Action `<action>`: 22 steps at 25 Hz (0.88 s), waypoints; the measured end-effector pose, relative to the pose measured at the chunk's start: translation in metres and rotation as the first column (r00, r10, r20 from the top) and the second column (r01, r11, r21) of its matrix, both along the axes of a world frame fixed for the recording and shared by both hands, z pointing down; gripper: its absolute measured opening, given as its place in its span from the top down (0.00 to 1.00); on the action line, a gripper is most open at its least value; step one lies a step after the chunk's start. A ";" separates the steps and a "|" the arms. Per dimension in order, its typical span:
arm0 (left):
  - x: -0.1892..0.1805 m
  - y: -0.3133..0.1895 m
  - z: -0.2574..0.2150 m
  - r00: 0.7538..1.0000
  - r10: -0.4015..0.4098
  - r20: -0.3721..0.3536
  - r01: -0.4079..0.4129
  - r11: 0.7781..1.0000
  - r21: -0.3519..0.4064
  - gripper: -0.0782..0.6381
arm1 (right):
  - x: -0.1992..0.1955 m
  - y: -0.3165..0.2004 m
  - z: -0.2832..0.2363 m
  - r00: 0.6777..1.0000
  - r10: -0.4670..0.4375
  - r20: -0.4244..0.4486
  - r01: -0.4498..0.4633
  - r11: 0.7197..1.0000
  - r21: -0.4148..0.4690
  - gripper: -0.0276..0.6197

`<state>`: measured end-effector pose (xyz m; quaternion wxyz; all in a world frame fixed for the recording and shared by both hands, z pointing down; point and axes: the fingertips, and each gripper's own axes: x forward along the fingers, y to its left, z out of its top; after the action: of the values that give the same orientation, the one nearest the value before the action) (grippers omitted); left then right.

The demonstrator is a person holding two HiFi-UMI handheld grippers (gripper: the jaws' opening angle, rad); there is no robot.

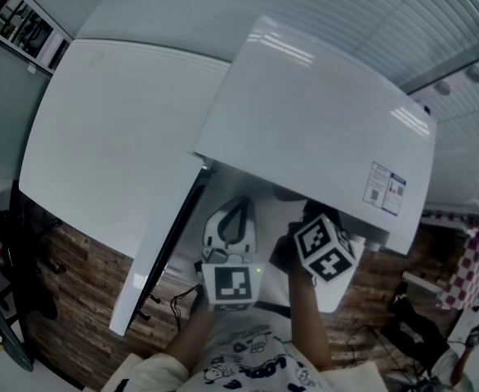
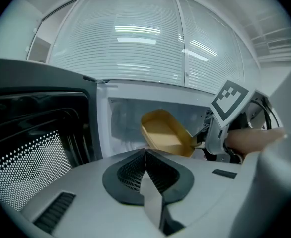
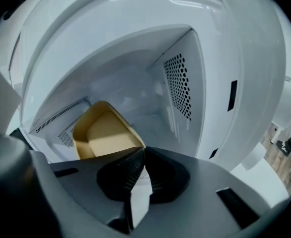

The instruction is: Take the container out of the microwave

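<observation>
- One microwave [image 1: 305, 121], one container [image 2: 164, 132] and two grippers are showing, each gripper carrying one marker cube.
- The left gripper [image 2: 145, 152] is hanging in front of the opening with its fingers pressed together and nothing between them.
- The right gripper [image 3: 141, 150] is pinching the container's rim at one corner, its fingers closed tight on it.
- The microwave door [image 2: 36, 148] is standing open at the left, its dotted window facing inward.
- Window blinds [image 2: 135, 43] are running behind the microwave, and a wood-pattern floor [image 1: 84, 284] is lying below.
- In the head view the microwave's top is hiding the container and the right gripper's fingertips.
- The container is sitting tilted in the open cavity: a shallow tan tray with rounded corners, looking empty.
</observation>
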<state>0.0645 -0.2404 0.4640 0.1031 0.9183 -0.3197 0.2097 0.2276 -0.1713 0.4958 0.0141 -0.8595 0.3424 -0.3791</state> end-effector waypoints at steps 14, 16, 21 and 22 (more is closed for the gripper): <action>0.003 0.005 -0.004 1.000 0.008 -0.015 -0.007 1.000 0.022 0.83 | -0.018 0.019 0.013 0.994 0.034 0.099 -0.035 0.999 0.006 0.92; 0.002 0.005 -0.004 1.000 0.009 -0.009 -0.008 1.000 0.017 0.83 | -0.018 0.015 0.017 0.995 0.012 0.096 -0.012 1.000 -0.004 0.92; -0.001 0.003 -0.002 1.000 0.005 0.000 -0.005 1.000 0.013 0.83 | -0.015 0.008 0.022 0.996 -0.013 0.090 0.014 1.000 -0.007 0.92; -0.002 0.003 -0.002 1.000 0.004 0.003 -0.004 1.000 0.010 0.83 | -0.014 0.007 0.022 0.996 -0.015 0.092 0.016 1.000 -0.006 0.92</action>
<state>0.0626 -0.2373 0.4618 0.0975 0.9192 -0.3190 0.2096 0.2132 -0.1639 0.5179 0.0242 -0.8385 0.3468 -0.4196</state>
